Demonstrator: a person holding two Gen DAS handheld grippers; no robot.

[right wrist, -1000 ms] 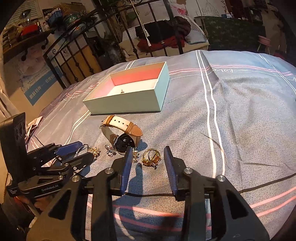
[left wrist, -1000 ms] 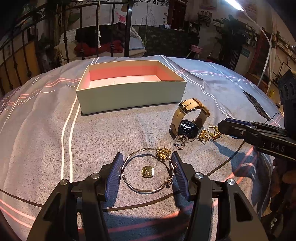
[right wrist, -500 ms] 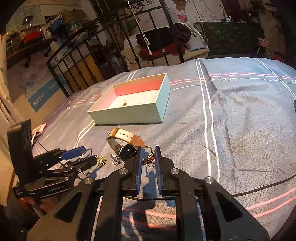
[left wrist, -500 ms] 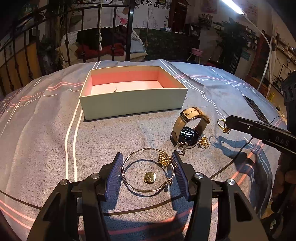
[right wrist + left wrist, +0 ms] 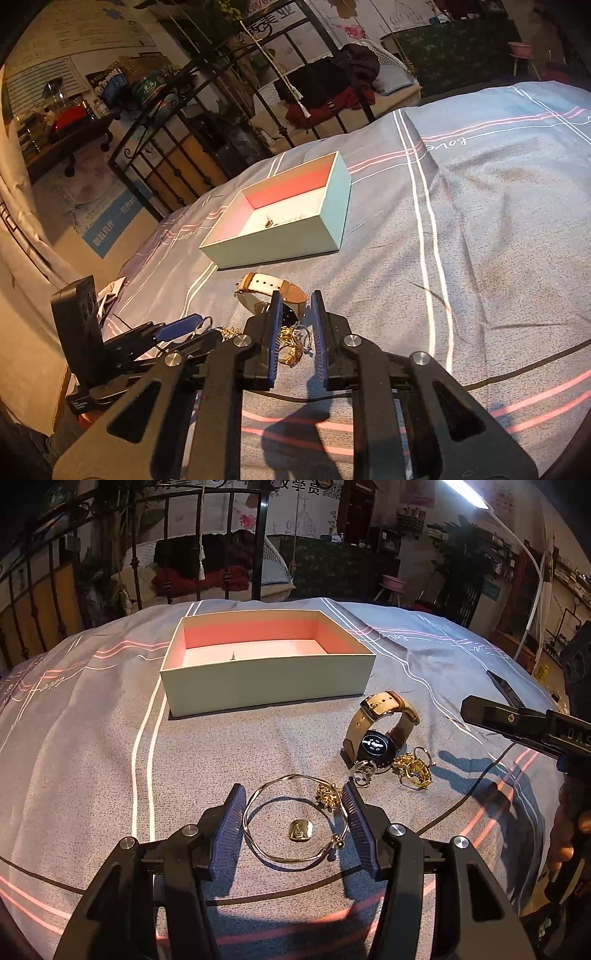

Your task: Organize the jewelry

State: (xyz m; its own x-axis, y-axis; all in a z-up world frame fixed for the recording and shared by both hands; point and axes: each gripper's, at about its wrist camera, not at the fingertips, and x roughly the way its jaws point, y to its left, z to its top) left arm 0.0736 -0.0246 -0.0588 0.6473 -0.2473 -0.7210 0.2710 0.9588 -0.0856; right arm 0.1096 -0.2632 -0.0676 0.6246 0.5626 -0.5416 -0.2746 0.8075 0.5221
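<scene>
Two grippers are working at once, so I treat each grasp separately. My left gripper (image 5: 292, 788) hangs low over the bedcover (image 5: 92, 738) with its fingers about half wide. The gold bangle (image 5: 291, 776) lies between them, with a small gold tag (image 5: 300, 830) loose inside the ring. I cannot tell if the pads already touch the wire. To do this well, I think I should close slowly on the two sides of the bangle, low enough to catch the thin wire, and lift level so that the tag remains on the cloth. My right gripper (image 5: 295, 297) has narrow fingers which have just been opening a little, and nothing is pressed between them. The gold rings (image 5: 412, 770) lie on the cover just beside the watch (image 5: 376, 746), below the raised tips. For these I judge it better to open more, come down straight over the rings, and not pull at the watch. The box (image 5: 266, 686) waits beyond, with one small piece (image 5: 233, 655) inside.
</scene>
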